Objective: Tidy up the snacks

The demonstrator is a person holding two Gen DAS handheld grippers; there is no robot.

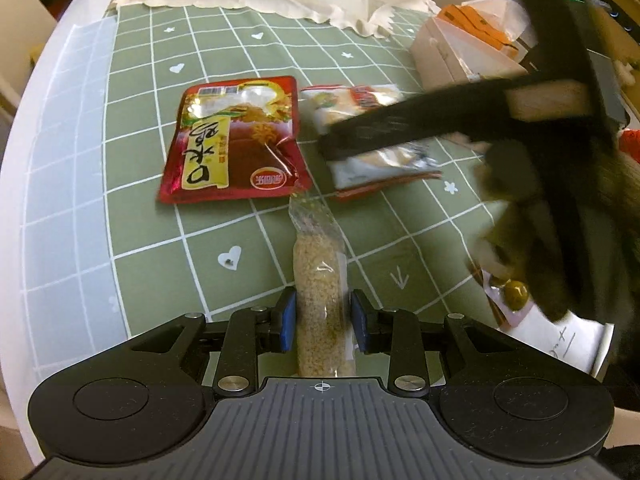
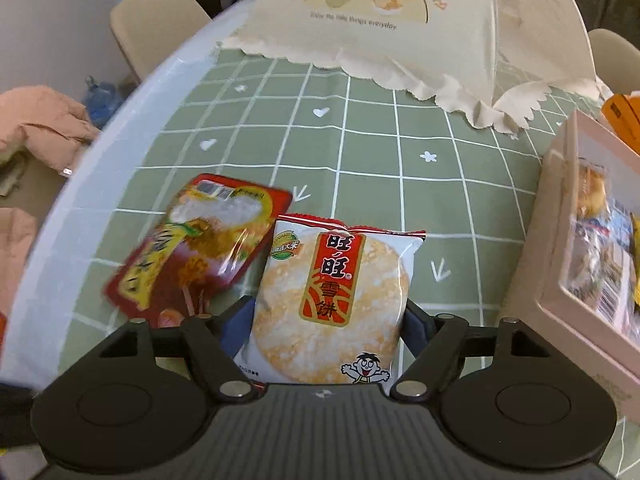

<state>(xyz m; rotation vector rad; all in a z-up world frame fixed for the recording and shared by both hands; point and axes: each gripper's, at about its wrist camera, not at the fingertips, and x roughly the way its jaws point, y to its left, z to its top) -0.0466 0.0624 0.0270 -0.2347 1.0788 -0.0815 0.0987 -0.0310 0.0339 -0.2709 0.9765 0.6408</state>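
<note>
My left gripper [image 1: 322, 322] is shut on a clear tube pack of brown grain snack [image 1: 320, 280], which points forward above the green checked tablecloth. A red snack pouch [image 1: 236, 140] lies flat ahead; it also shows in the right wrist view [image 2: 200, 248]. My right gripper [image 2: 328, 320] is shut on a white and red rice cracker packet [image 2: 332, 304] and holds it up. In the left wrist view the right gripper [image 1: 400, 132] appears as a blurred dark bar over that packet [image 1: 376, 148]. A pink box [image 2: 580, 264] holding several snacks stands at the right.
A cream food cover tent [image 2: 400, 28] stands at the table's back. An orange and white carton [image 1: 472, 44] sits at the back right. A paper slip and small wrapped item [image 1: 516, 300] lie at the right. Chairs [image 2: 156, 24] stand beyond the table's left edge.
</note>
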